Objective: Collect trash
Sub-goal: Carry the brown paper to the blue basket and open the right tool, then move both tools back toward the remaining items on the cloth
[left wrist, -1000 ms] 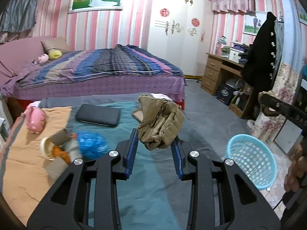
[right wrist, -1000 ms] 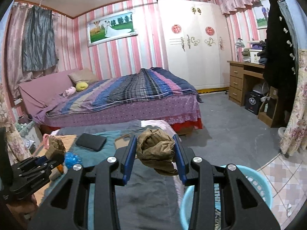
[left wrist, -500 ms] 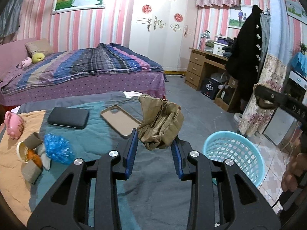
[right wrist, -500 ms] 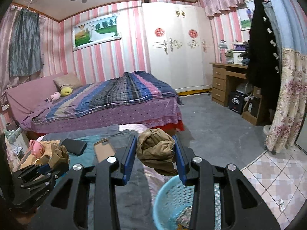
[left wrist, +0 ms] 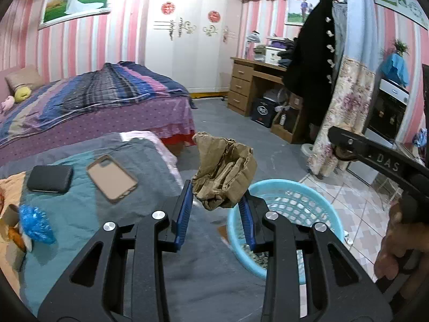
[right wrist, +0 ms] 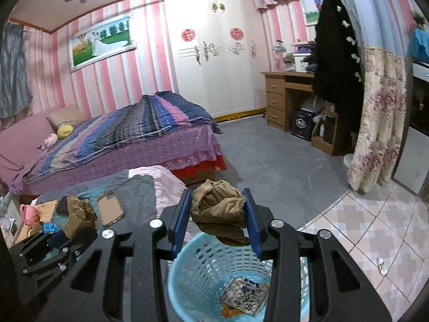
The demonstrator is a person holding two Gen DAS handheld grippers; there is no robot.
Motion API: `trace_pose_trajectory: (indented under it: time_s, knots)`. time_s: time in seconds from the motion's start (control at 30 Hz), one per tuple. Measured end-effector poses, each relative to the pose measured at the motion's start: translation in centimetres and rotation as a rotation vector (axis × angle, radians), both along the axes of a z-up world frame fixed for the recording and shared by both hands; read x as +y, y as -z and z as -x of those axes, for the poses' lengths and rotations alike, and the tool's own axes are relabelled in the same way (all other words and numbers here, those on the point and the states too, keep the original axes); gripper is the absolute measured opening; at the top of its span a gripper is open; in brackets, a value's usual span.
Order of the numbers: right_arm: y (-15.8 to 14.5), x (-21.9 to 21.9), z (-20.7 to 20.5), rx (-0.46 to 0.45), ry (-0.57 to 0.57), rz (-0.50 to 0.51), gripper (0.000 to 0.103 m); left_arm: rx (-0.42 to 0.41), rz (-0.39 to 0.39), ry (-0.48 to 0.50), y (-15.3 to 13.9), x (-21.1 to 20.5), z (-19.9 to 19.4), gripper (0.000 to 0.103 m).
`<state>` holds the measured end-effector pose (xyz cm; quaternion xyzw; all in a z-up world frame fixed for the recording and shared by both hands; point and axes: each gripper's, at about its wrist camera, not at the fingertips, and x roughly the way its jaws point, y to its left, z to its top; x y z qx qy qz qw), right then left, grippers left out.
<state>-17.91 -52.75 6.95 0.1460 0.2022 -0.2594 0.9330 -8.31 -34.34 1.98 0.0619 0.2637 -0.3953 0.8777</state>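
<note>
My left gripper (left wrist: 215, 204) is shut on a crumpled brown paper wad (left wrist: 224, 174), held above the bed's right edge next to the light blue basket (left wrist: 308, 201). My right gripper (right wrist: 218, 214) is shut on another crumpled brown paper wad (right wrist: 217, 205), held over the basket (right wrist: 195, 276), which holds a printed wrapper (right wrist: 244, 295). In the right wrist view the left gripper and its wad (right wrist: 80, 213) show at the left. A blue plastic wad (left wrist: 33, 224) and cardboard scraps (left wrist: 10, 212) lie on the bed at the left.
A phone case (left wrist: 111, 178) and a dark wallet (left wrist: 49, 178) lie on the teal blanket (left wrist: 80, 214). A pink piggy bank (right wrist: 28, 213) sits at the far left. A large bed (left wrist: 93, 102), desk (left wrist: 257, 88) and floral curtain (left wrist: 340, 118) stand beyond.
Both grippers have swung right with their paper wads. The right gripper now hangs over the basket; the left has come up beside its rim.
</note>
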Motion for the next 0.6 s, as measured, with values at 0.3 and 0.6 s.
trace_pose_trajectory:
  time_s: [0.3, 0.6]
  knots:
    - [-0.2, -1.5, 1.4, -0.046, 0.035, -0.029, 0.070, 0.021, -0.051, 0.048, 1.8, -3.2, 0.6, 0.034]
    - [-0.1, -3.1, 2.7, -0.064, 0.091, -0.043, 0.073, 0.033, -0.061, 0.101, 2.2, -5.8, 1.2, 0.072]
